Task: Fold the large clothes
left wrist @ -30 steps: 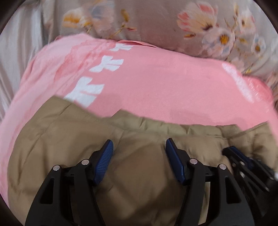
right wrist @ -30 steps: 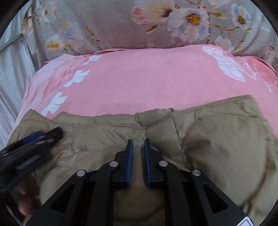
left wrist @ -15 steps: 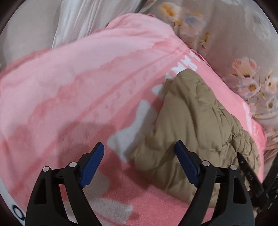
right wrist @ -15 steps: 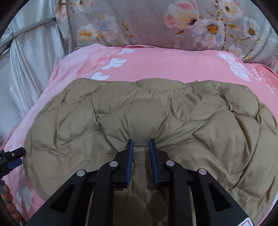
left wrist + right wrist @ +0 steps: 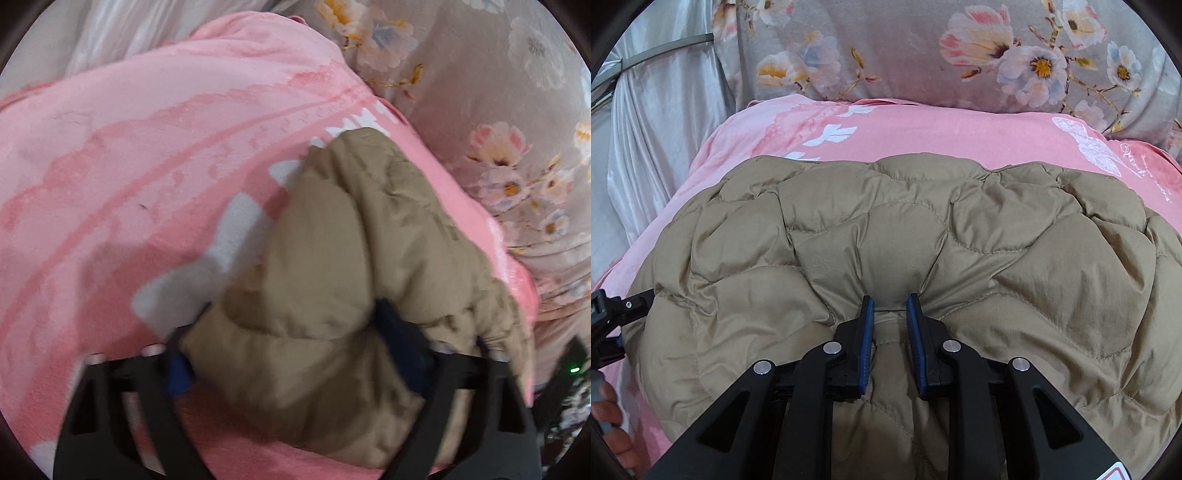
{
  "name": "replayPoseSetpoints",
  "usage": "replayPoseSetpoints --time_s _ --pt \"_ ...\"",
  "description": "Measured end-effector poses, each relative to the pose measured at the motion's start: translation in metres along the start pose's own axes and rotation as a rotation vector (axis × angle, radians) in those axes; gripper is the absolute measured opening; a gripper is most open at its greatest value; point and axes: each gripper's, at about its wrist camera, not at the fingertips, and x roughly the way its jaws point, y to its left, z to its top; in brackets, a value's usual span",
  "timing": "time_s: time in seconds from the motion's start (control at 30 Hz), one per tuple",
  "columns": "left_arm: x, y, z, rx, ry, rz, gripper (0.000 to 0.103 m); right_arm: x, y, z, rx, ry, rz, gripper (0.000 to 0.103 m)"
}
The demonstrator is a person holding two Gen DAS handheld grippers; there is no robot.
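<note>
Left wrist view first: one tan quilted jacket [image 5: 354, 266] lying bunched on one pink blanket [image 5: 140, 177], near that blanket's far right edge, with one grey floral cloth [image 5: 491, 110] beyond. One left gripper [image 5: 291, 354] low in frame, blurred, two blue pads counted, the left pad [image 5: 177, 373] half hidden under the jacket's near fold, the right pad [image 5: 402, 350] pressed against puffed fabric. Jaws standing fairly wide and just been closing in, a thick roll of jacket bulging up between them; gripping firmly or only cradling, cannot tell through the blur. One small green light [image 5: 574, 370] glowing at the dark right margin. Over to the right wrist view: same single jacket [image 5: 1015, 236] spread broad and flat across the pink blanket [image 5: 942, 136], quilted in rounded panels, hem side nearest the lens. One right gripper [image 5: 890, 306] at centre bottom, two blue pads again, jaws narrow, pinching a small ridge of tan fabric so that creases fan out from the pinch. Four silver rivets counted on its black arms. Floral cloth [image 5: 923, 55] up top, one pale silky drape [image 5: 665, 122] at left. Far left edge: black parts of the other gripper [image 5: 609, 321] touching the jacket's side, and a hand's fingers [image 5: 609, 432] below.
</note>
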Motion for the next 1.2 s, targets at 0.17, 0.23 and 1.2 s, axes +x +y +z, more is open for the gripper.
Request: replayPoseSetpoints --time_s 0.17,0.23,1.2 --pt "-0.030 -0.033 0.005 0.080 -0.035 -0.005 0.017 0.000 -0.001 -0.001 0.013 0.000 0.013 0.020" --pt "-0.056 -0.056 0.009 0.135 -0.082 -0.058 0.013 0.000 -0.003 0.000 0.019 0.000 0.022 0.020" --pt "-0.114 -0.316 -0.090 0.788 -0.059 -0.354 0.007 -0.068 -0.075 -0.048 0.408 0.109 0.458 0.007"
